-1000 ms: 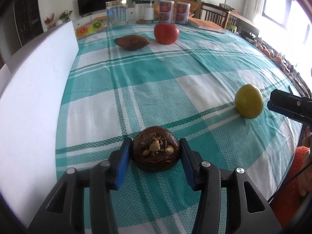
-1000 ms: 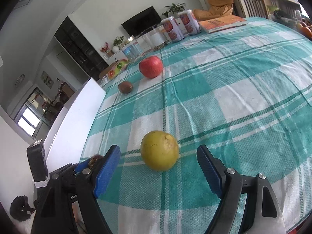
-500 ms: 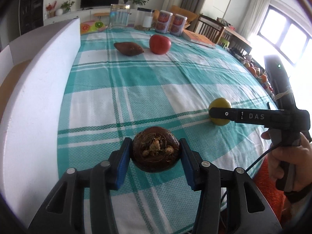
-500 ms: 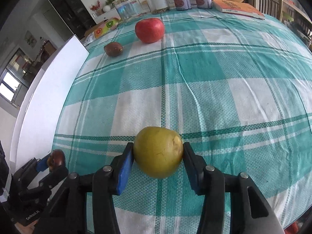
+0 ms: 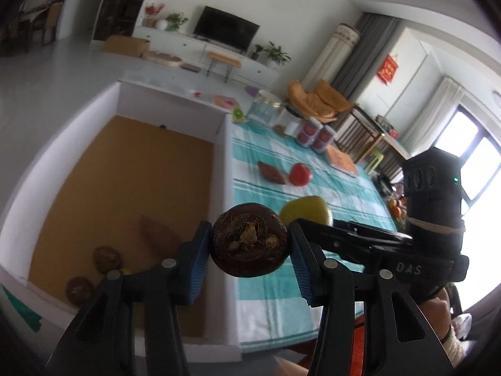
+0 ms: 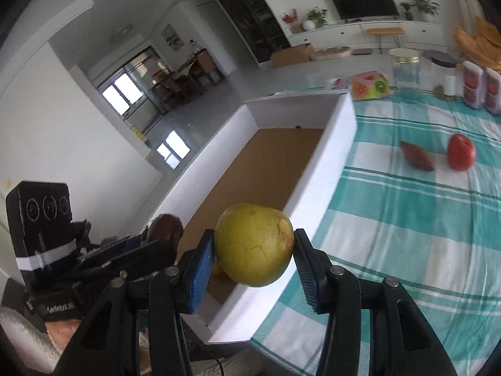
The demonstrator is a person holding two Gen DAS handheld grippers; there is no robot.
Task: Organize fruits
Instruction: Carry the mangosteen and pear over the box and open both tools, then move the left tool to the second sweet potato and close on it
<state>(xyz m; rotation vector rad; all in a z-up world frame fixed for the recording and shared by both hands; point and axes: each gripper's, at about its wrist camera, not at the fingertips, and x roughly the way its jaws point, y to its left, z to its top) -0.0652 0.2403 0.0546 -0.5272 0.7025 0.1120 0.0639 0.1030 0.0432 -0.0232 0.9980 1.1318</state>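
Observation:
My left gripper point(image 5: 249, 250) is shut on a dark brown, rough round fruit point(image 5: 249, 241), held in the air over the right wall of a white box point(image 5: 220, 169) with a brown floor. My right gripper point(image 6: 254, 250) is shut on a yellow-green round fruit point(image 6: 254, 244), just right of that same wall point(image 6: 325, 169). The two grippers hang side by side; each shows in the other's view, the left gripper point(image 6: 162, 235) low on the left. A sweet potato point(image 6: 417, 159) and a red apple point(image 6: 461, 156) lie on the checked teal tablecloth point(image 6: 407, 219).
Inside the box lie a sweet potato point(image 5: 158, 235) and two brown round fruits point(image 5: 107, 258). Cans point(image 5: 314, 136), a glass jar point(image 5: 264, 109) and a book point(image 5: 343, 163) stand at the table's far end. A hand point(image 5: 438, 310) holds the right gripper.
The right gripper closed on the yellow fruit and lifted it. Both grippers rose off the table, rolled and swung left to the box, each carrying its fruit.

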